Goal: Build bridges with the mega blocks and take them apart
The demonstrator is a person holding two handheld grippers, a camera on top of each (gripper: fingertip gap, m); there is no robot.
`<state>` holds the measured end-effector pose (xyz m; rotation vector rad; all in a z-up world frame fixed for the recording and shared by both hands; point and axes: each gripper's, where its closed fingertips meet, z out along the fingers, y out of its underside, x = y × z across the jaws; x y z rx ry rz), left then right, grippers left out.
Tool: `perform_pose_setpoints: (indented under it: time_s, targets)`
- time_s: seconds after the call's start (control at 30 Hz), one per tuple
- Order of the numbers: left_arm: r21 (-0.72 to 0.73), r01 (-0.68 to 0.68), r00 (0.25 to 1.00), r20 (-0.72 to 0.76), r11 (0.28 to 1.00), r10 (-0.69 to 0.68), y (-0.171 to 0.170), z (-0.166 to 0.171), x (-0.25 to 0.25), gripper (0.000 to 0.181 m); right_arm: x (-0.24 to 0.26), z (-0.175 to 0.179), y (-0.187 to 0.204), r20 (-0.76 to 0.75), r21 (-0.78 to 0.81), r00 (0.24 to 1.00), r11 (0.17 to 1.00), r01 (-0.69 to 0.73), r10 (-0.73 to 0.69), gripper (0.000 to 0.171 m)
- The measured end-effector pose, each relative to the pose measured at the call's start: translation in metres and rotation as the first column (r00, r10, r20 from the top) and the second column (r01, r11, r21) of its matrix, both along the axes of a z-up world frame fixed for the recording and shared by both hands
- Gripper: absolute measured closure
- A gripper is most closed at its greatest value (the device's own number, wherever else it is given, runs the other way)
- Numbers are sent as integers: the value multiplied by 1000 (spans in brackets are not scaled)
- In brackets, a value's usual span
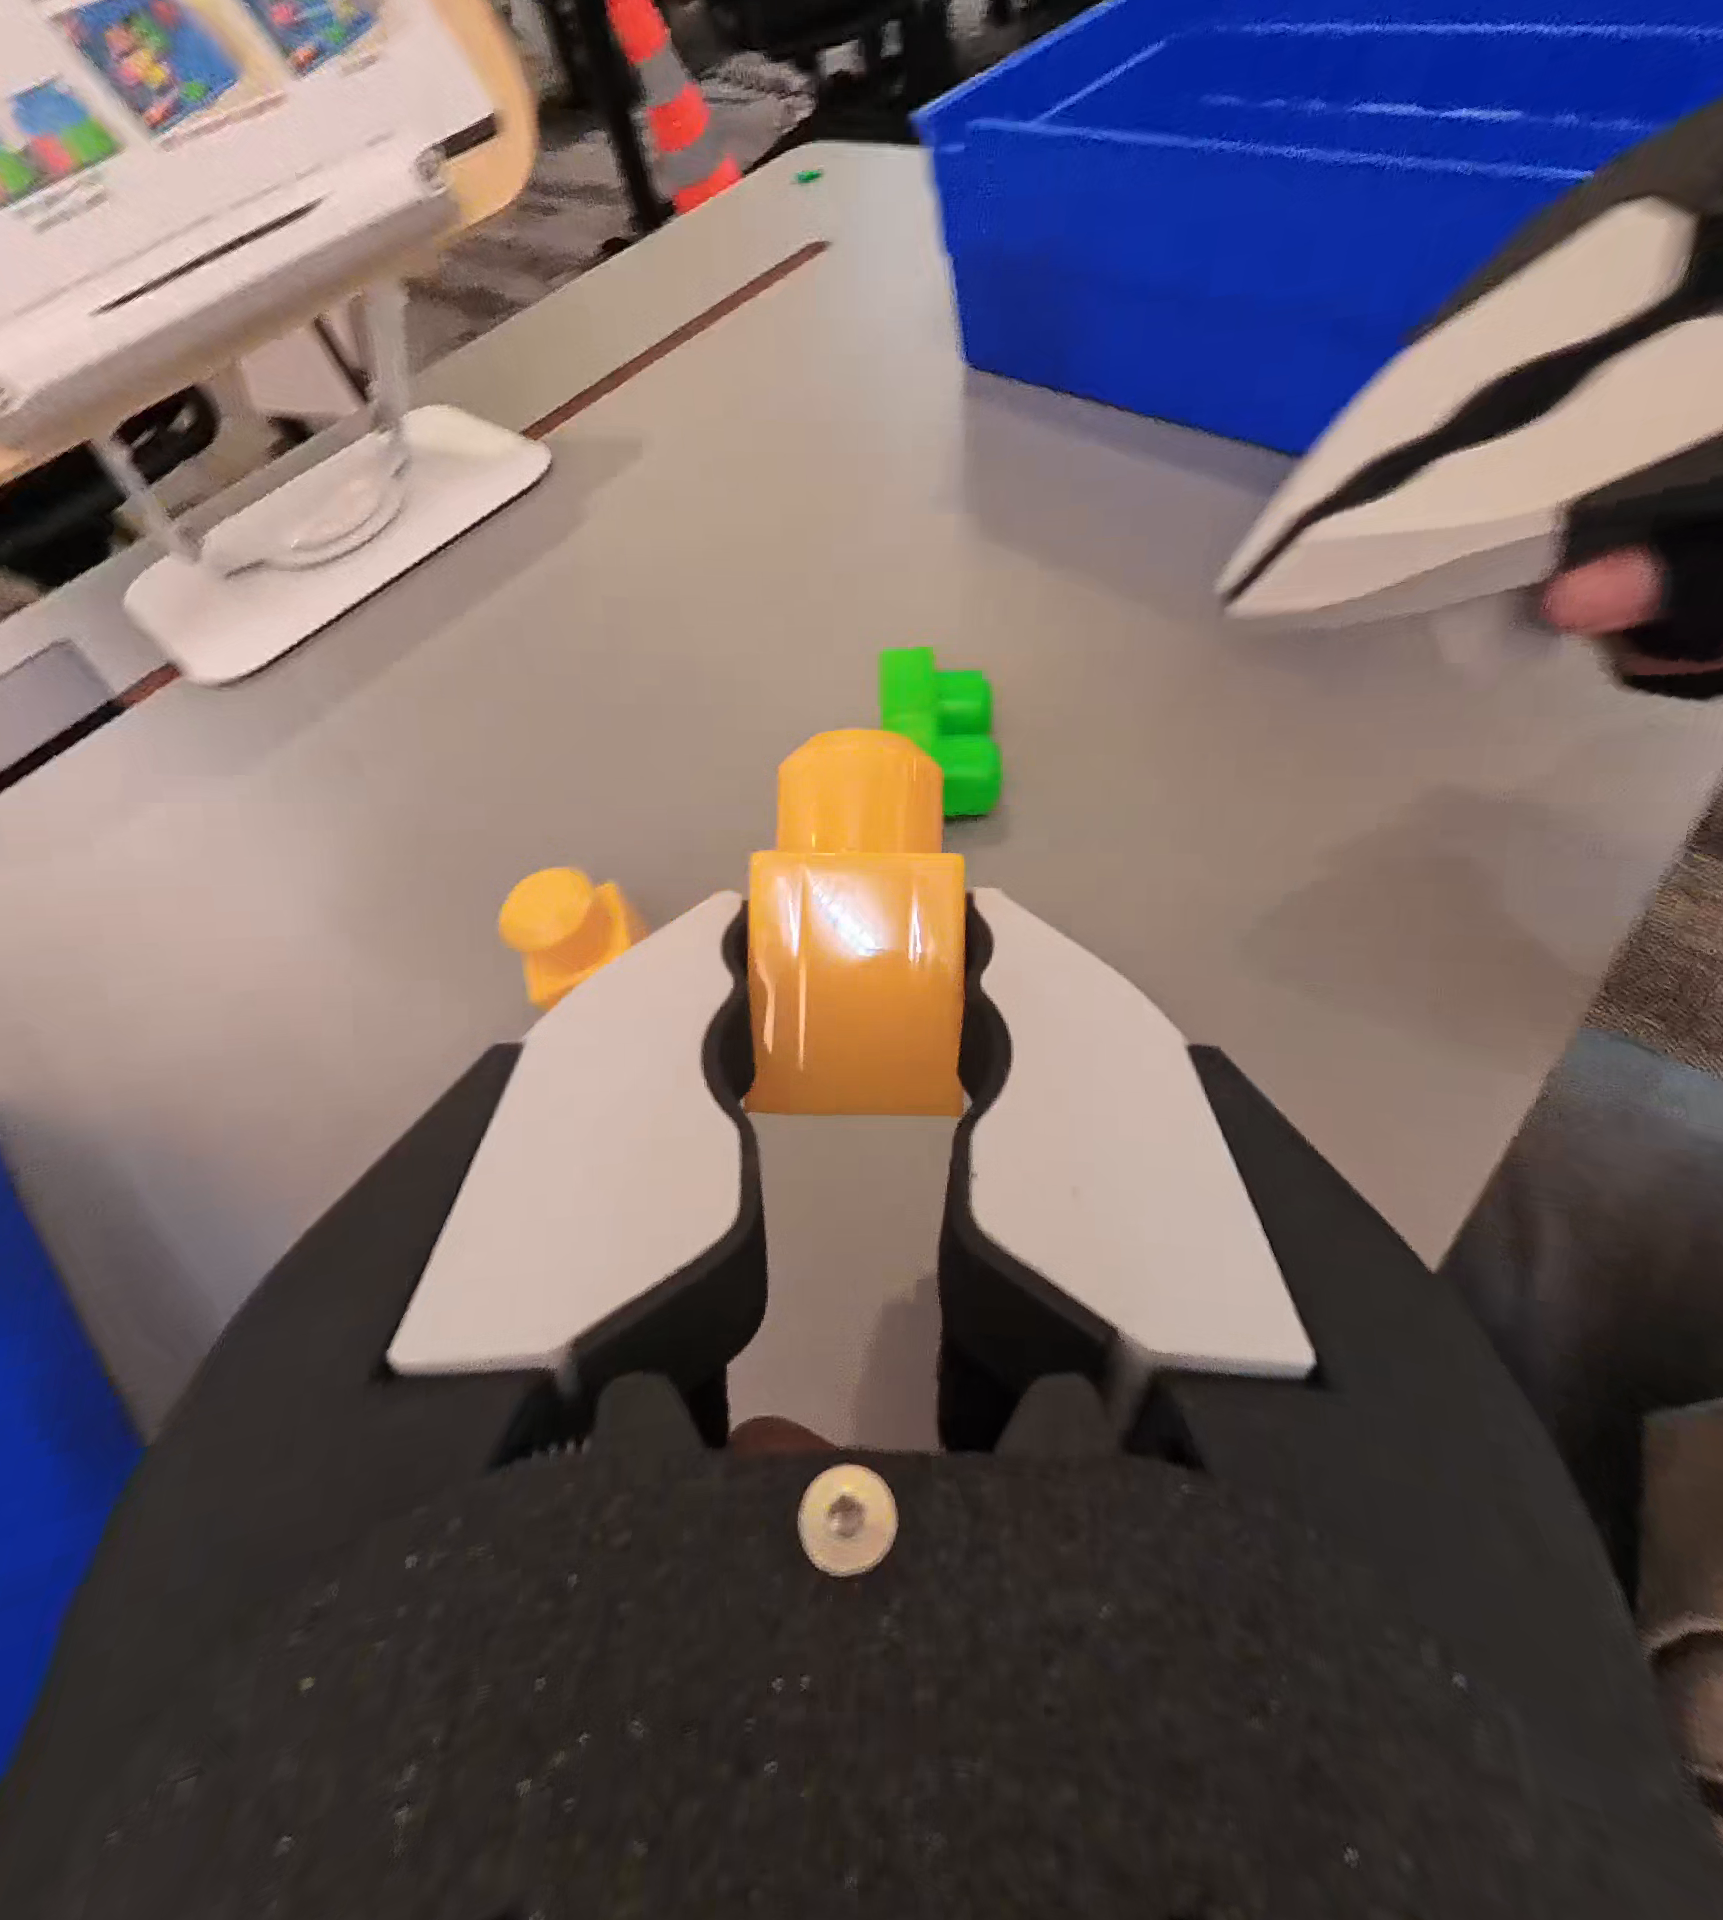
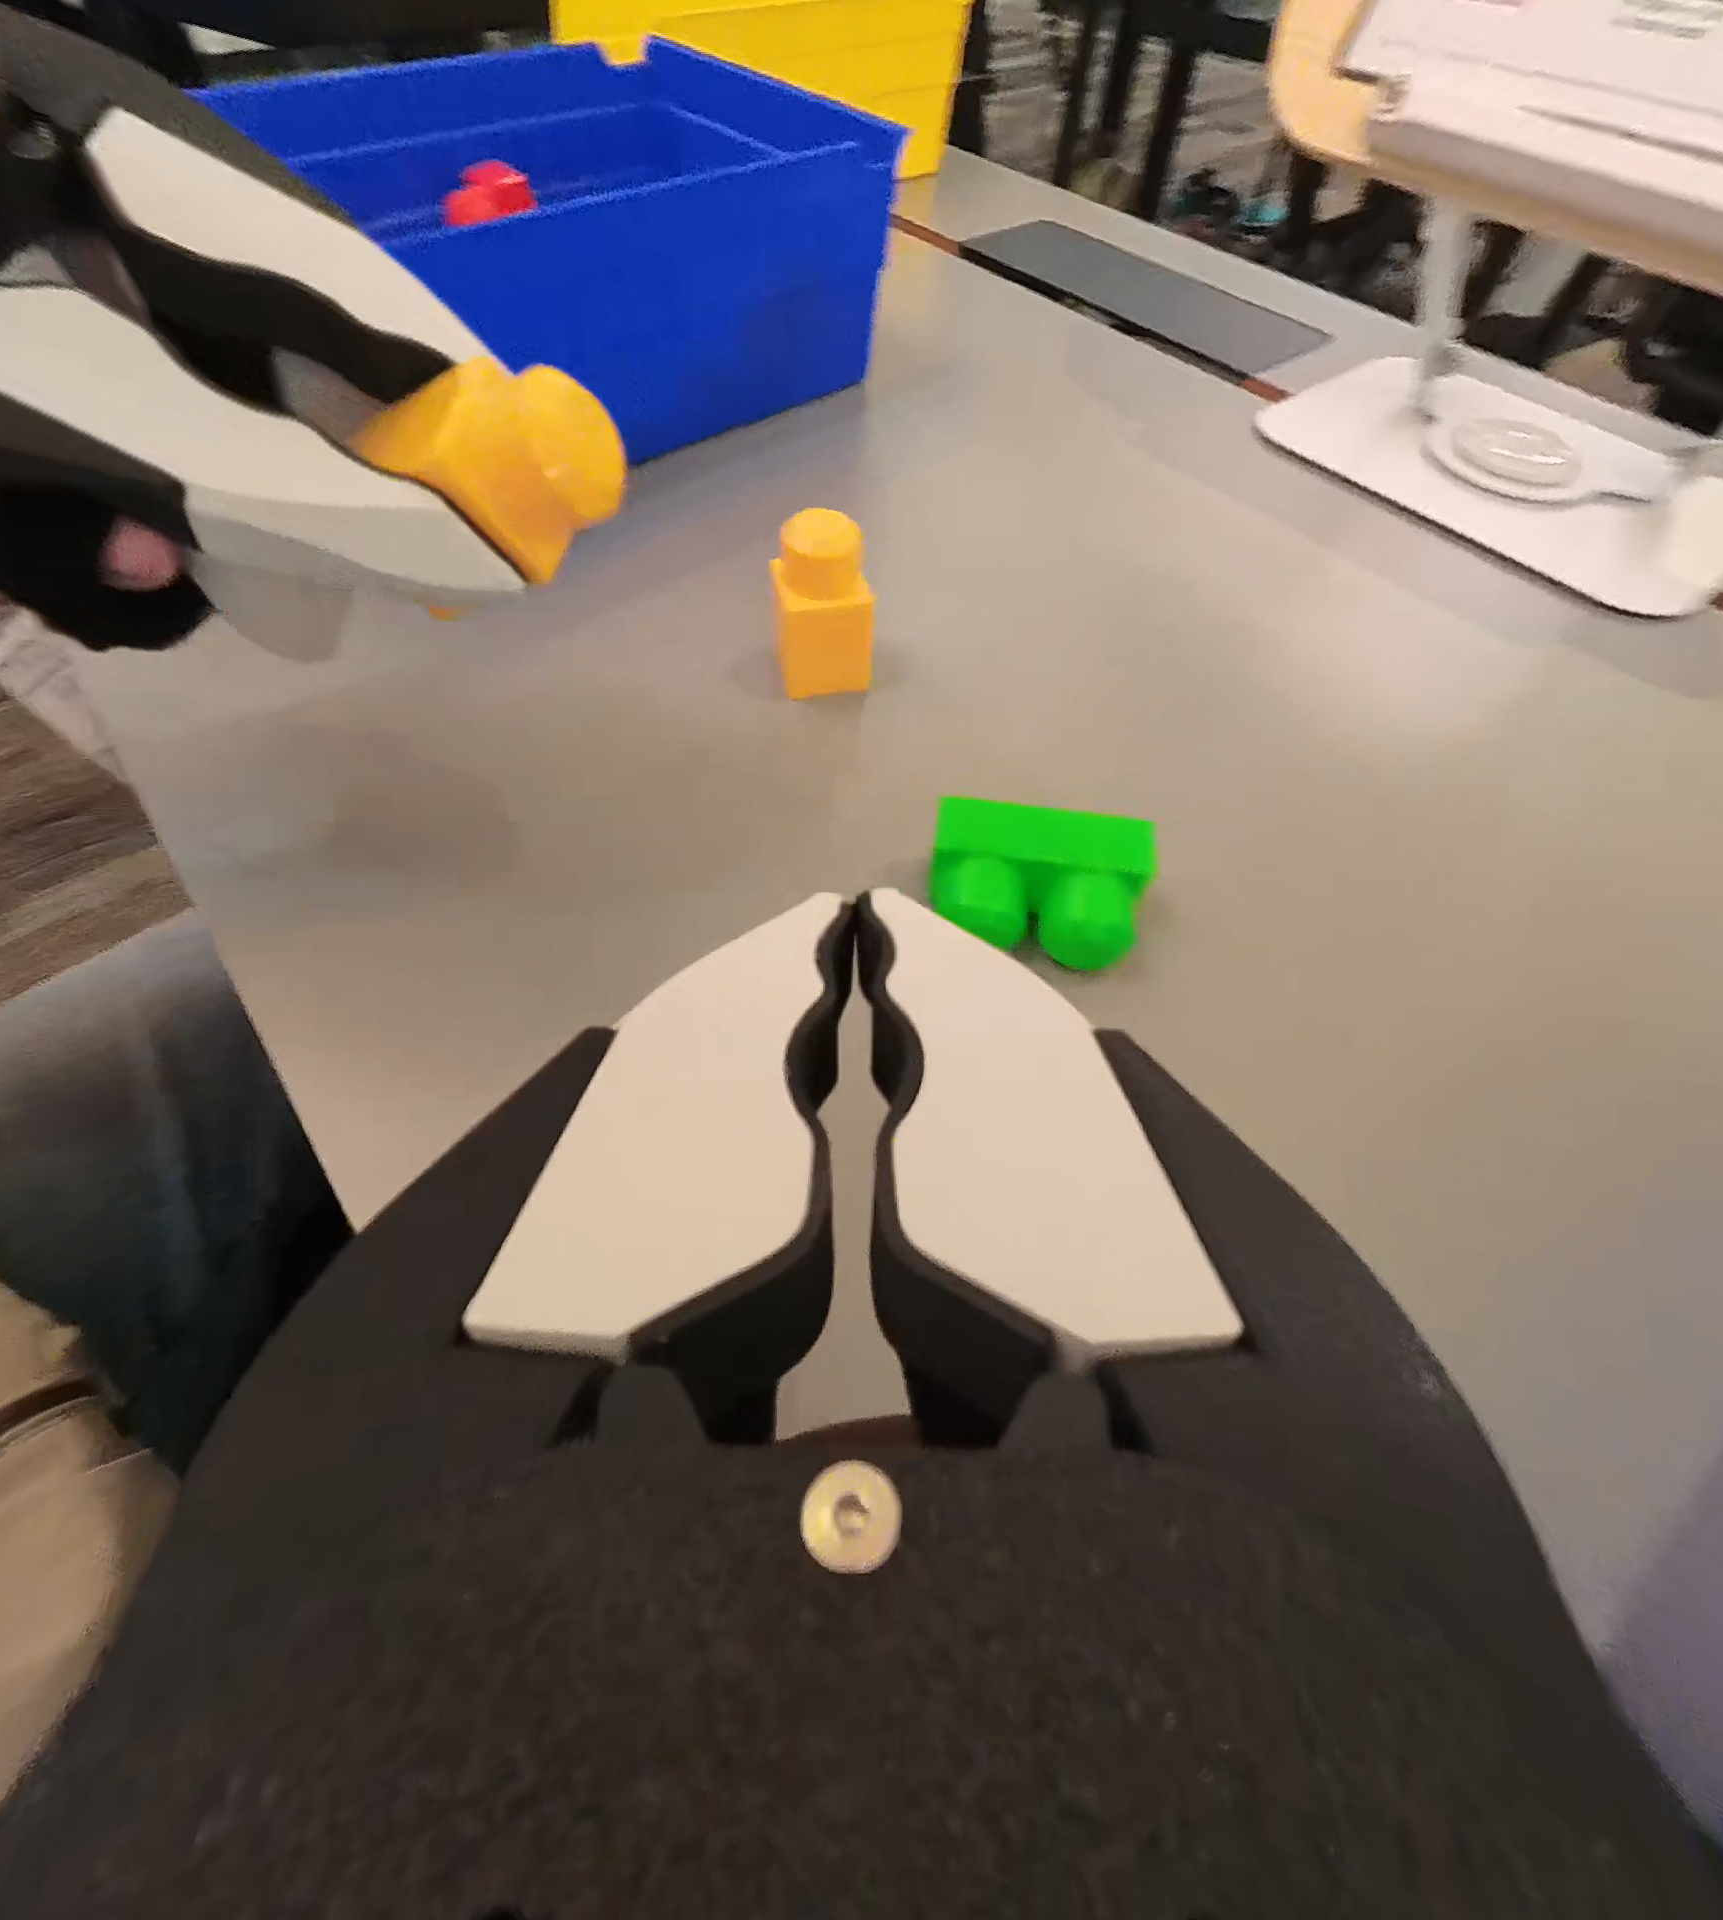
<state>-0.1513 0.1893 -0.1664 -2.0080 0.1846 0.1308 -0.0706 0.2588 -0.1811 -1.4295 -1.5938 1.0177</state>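
Note:
My left gripper is shut on a yellow one-stud block, its stud pointing forward, held above the grey table. The right wrist view shows this gripper with the same block in its tips. A second yellow one-stud block stands on the table; it also shows in the right wrist view. A green two-stud block lies on its side, also in the right wrist view. My right gripper is shut with nothing between its pads, just left of the green block; in the left wrist view it hovers at the right.
A blue bin stands at the back; in the right wrist view the bin holds a red block. A white stand with a picture sheet stands on the table. A yellow bin is behind. A person's gloved hand holds the right gripper.

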Motion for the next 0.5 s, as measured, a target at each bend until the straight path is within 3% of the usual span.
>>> perform_pose_setpoints:
  time_s: [0.13,0.23,0.5]
  targets:
    - [45,157,988,-7,987,-157,7,11,24,145,-23,-1,-18,-16,-115,990,983,-141,140,171]
    - [57,227,970,70,972,-231,9,16,37,145,-32,1,-26,-25,-130,982,973,-189,188,171]
    - [70,263,961,74,962,-268,14,12,46,145,-35,21,-40,-76,-122,966,960,-253,246,171]
